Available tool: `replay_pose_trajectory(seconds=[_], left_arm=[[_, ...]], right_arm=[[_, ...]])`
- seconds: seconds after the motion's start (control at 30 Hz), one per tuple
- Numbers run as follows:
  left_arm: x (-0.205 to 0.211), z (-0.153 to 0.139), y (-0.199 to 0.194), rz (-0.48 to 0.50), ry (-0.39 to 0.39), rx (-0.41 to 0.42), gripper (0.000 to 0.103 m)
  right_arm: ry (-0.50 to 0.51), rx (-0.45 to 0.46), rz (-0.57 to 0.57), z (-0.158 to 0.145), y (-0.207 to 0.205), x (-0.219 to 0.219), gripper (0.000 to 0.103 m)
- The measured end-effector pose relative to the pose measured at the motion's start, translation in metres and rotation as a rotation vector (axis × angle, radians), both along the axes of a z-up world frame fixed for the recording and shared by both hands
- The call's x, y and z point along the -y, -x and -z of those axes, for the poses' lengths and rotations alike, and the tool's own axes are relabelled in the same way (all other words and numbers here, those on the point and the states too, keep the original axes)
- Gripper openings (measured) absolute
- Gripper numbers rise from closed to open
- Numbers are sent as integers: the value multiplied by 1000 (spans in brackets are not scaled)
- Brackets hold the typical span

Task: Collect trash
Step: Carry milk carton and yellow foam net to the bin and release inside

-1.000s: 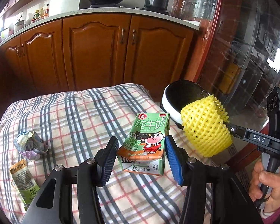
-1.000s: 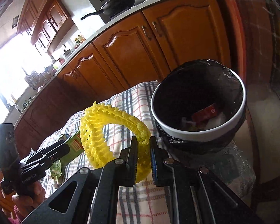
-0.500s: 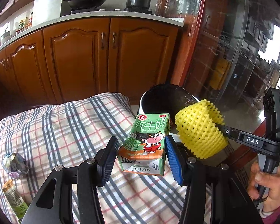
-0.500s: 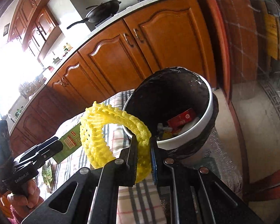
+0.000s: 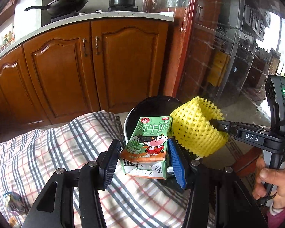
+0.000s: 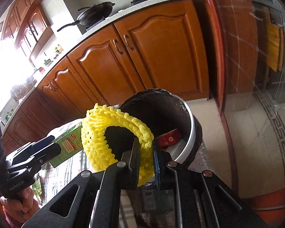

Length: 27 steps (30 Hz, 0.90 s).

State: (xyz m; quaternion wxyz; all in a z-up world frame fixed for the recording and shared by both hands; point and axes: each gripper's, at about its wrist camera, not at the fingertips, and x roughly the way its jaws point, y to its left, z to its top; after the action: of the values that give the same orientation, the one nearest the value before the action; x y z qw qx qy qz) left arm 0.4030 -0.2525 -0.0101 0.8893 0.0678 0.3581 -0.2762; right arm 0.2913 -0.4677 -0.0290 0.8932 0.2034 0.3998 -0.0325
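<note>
- Left gripper (image 5: 144, 159) clamped a green milk carton (image 5: 149, 144) between both pads, held in the air over the near rim of the trash bin (image 5: 129, 121).
- Right gripper (image 6: 146, 157) was pinched nearly closed on one wall of a yellow foam net sleeve (image 6: 108, 138), sleeve hanging at the bin's mouth.
- Bin had a white rim and black liner; red wrapper (image 6: 169, 138) lay inside.
- Bin stood just beside the plaid cloth (image 5: 47, 152).
- Crumpled wrapper (image 5: 13, 203) remained on the cloth, well apart from the bin.
- Person's hand (image 5: 275, 182) gripped the right gripper's handle.
</note>
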Motion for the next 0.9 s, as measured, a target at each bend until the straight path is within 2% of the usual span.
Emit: replay_pose_trajectory(seconds=[0.23, 0.63, 0.8, 0.9], left_arm=[[31, 9, -30, 16, -56, -21, 50], [53, 24, -53, 15, -77, -100, 51], [59, 24, -52, 26, -102, -93, 52], [58, 21, -51, 24, -90, -100, 55]], right_arm=[[21, -52, 9, 6, -22, 19, 12], [26, -104, -4, 16, -42, 30, 12], [8, -108, -8, 18, -46, 30, 18], [-8, -106, -4, 18, -45, 32, 32]])
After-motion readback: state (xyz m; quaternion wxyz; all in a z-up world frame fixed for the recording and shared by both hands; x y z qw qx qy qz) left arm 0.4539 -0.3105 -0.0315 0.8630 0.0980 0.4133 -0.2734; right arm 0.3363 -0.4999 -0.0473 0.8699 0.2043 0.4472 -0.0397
